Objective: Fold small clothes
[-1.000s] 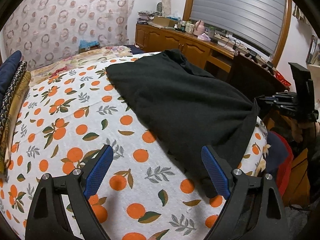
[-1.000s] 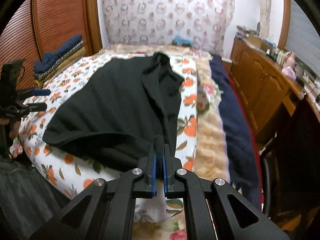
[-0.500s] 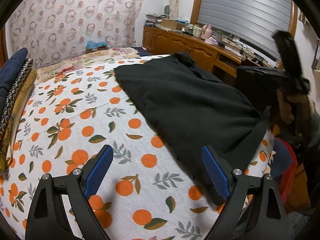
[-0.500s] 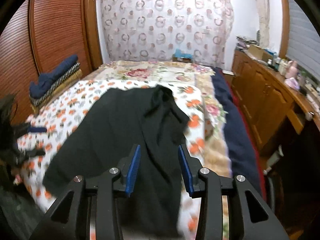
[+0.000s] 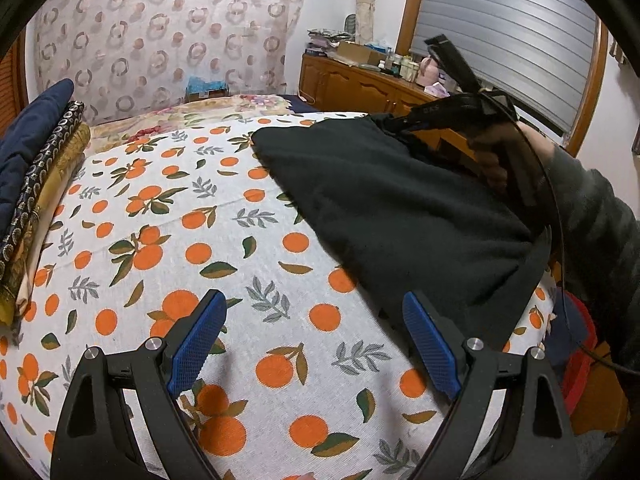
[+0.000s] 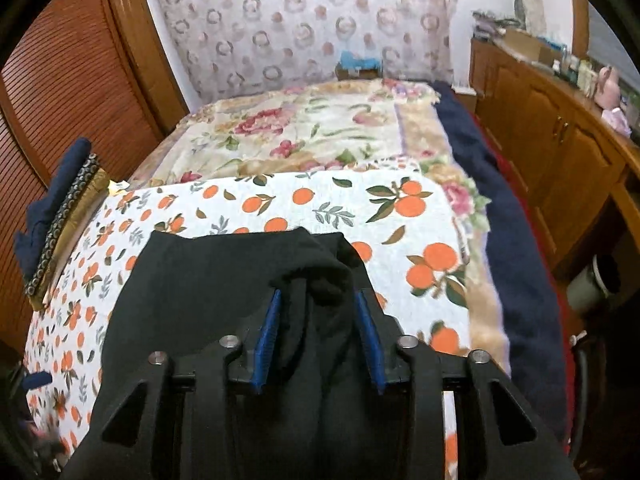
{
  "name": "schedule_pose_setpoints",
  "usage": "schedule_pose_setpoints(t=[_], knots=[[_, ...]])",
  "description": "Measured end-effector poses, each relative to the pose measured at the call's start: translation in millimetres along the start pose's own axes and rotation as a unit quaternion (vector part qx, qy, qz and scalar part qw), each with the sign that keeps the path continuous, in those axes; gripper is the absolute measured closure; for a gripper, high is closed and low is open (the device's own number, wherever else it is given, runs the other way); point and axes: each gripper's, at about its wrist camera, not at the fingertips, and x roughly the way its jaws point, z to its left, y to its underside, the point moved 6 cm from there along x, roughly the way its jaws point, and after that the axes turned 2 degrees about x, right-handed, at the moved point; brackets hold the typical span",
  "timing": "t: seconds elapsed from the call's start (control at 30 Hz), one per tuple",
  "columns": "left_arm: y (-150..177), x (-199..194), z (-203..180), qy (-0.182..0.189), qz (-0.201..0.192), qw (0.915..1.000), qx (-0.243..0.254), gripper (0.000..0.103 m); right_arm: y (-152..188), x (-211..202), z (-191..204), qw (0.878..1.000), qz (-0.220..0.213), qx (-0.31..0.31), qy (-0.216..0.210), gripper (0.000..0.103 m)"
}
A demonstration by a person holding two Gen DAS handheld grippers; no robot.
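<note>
A black garment (image 5: 380, 208) lies spread on the orange-print sheet (image 5: 192, 248), reaching to the bed's near right edge. My left gripper (image 5: 314, 344) hovers open over bare sheet just left of the garment's near edge, with nothing between its blue pads. A hand (image 5: 496, 160) holds my right gripper (image 5: 400, 124) at the garment's far end. In the right wrist view the right gripper (image 6: 317, 294) straddles a raised ridge of the black garment (image 6: 208, 300). Its jaws are closing, and the pads (image 6: 267, 340) still stand apart from the cloth.
A stack of folded cloths (image 5: 36, 184) sits at the bed's left side by the wooden wardrobe doors (image 6: 60, 80). A floral blanket (image 6: 304, 128) covers the far bed, and a navy blanket (image 6: 512, 240) lines its right edge. Wooden cabinets (image 6: 560, 152) stand right.
The right gripper opened from fully shut and swept from the garment's near right corner to its far end, where cloth now sits between its jaws. The left gripper stayed put.
</note>
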Motion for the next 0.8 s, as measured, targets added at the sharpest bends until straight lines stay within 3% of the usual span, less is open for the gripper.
schedule_pose_setpoints(t=[0.03,0.1,0.2,0.23,0.37,0.43,0.57,0.8], knots=[[0,0,0,0.000,0.000,1.0000,0.000,0.013,-3,1,2,1.000,0.002,-0.005,-0.005,0.094],[1,0,-1,0.002,0.001,1.0000,0.001,0.013,-11,-6,-2,1.000,-0.011,-0.009,0.016,0.096],[2,2,-2,0.004,0.003,1.0000,0.001,0.013,-25,-21,-30,0.992,-0.045,0.012,0.118,0.100],[3,2,-2,0.004,0.004,1.0000,0.001,0.013,-28,-25,-37,0.990,-0.051,0.019,0.130,0.100],[2,2,-4,0.004,0.003,1.0000,0.004,0.013,-26,-41,-42,0.990,-0.062,0.015,0.129,0.099],[1,2,-4,0.003,0.004,1.0000,0.005,0.013,-18,-48,-34,0.991,-0.061,-0.002,0.120,0.092],[1,2,-8,0.005,0.002,0.9999,0.010,0.013,14,-72,-16,0.993,-0.074,-0.032,0.091,0.058],[1,4,-14,0.007,0.004,0.9999,0.015,0.013,111,-110,-9,0.993,-0.069,-0.064,0.067,0.053]])
